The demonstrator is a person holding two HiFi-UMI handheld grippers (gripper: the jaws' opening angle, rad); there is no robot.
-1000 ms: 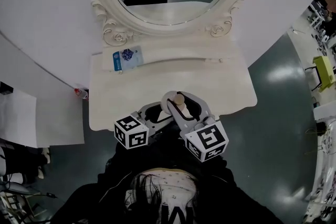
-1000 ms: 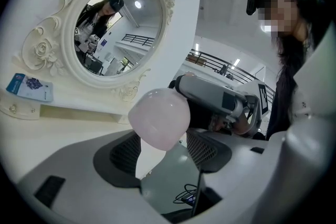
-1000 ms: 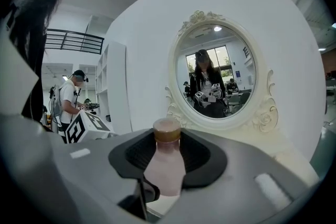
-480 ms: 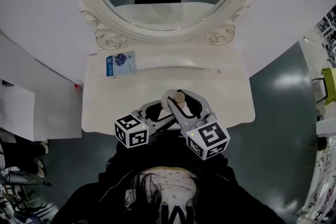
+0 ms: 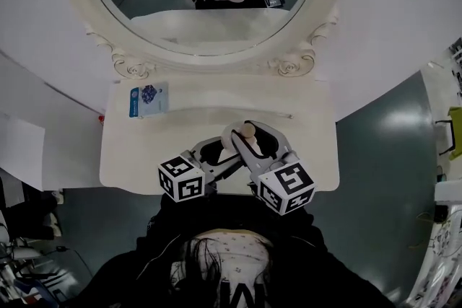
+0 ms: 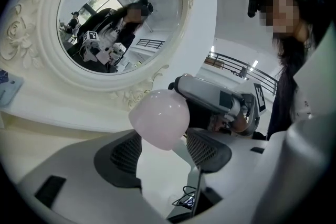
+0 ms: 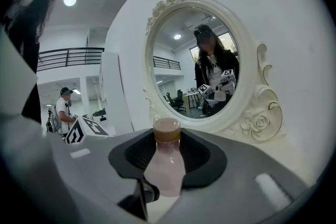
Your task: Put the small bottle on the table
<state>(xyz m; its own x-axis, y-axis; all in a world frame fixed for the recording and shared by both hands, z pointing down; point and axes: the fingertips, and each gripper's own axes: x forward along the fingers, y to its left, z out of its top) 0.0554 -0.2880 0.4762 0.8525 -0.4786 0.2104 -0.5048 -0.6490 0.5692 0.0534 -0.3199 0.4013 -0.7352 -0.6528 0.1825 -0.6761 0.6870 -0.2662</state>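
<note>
The small pink bottle [image 5: 247,132] with a tan cap stands upright in the air over the front part of the white dressing table [image 5: 144,155]. Both grippers meet on it. My right gripper [image 5: 254,143] has its dark pads against the bottle [image 7: 166,168] on both sides, with the cap rising above them. My left gripper [image 6: 164,141] comes in from the left, and its pad tips press the bottle's rounded pink body [image 6: 160,118]. The right gripper's body [image 6: 220,101] shows just behind the bottle in the left gripper view.
An oval mirror [image 5: 202,3] in an ornate white frame stands at the table's back and reflects the grippers. A blue and white packet [image 5: 148,99] lies at the table's back left. Dark floor surrounds the table. Another person [image 7: 63,107] stands far off.
The table, mirror and packet have slid left and lower in the head view. Both grippers and the bottle keep the same pose together.
</note>
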